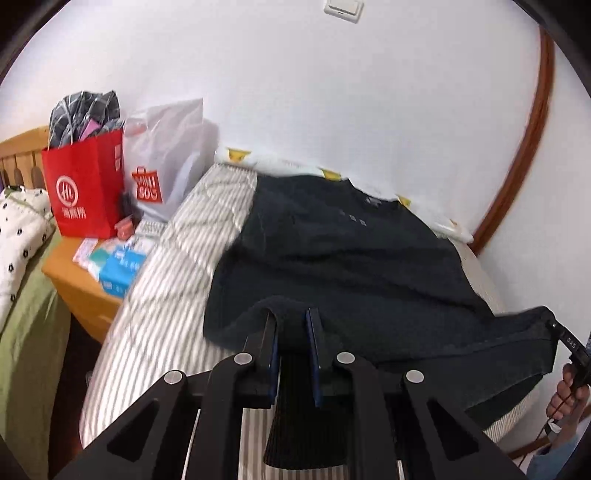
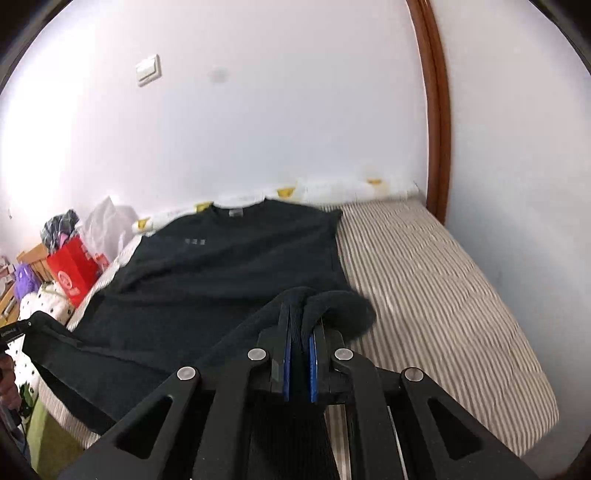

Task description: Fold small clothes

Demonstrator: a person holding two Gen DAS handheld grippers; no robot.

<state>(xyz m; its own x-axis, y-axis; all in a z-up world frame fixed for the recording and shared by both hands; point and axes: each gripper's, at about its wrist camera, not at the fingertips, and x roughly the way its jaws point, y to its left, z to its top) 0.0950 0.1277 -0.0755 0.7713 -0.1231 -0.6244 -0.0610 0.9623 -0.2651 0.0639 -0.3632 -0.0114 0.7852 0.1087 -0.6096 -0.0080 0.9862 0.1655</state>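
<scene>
Sweater [image 1: 332,251] is lying mostly flat on the striped bed [image 1: 177,258], hem lifting — left gripper [image 1: 291,332] and right gripper [image 2: 300,325] are each clamping a hem corner. Folding looks barely begun — every fold is remaining.

A red paper bag [image 1: 86,184] and white plastic bag [image 1: 166,155] stand on the wooden nightstand [image 1: 77,291] beside the striped bed [image 1: 162,295]; light switch [image 1: 342,9] on the wall.

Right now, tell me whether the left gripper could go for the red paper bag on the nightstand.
Probably not as things stand. The left gripper is shut on the dark shirt's near hem, so it is not free. The red bag stands unobstructed off the striped bed's edge, but the hem must be dropped first.
</scene>
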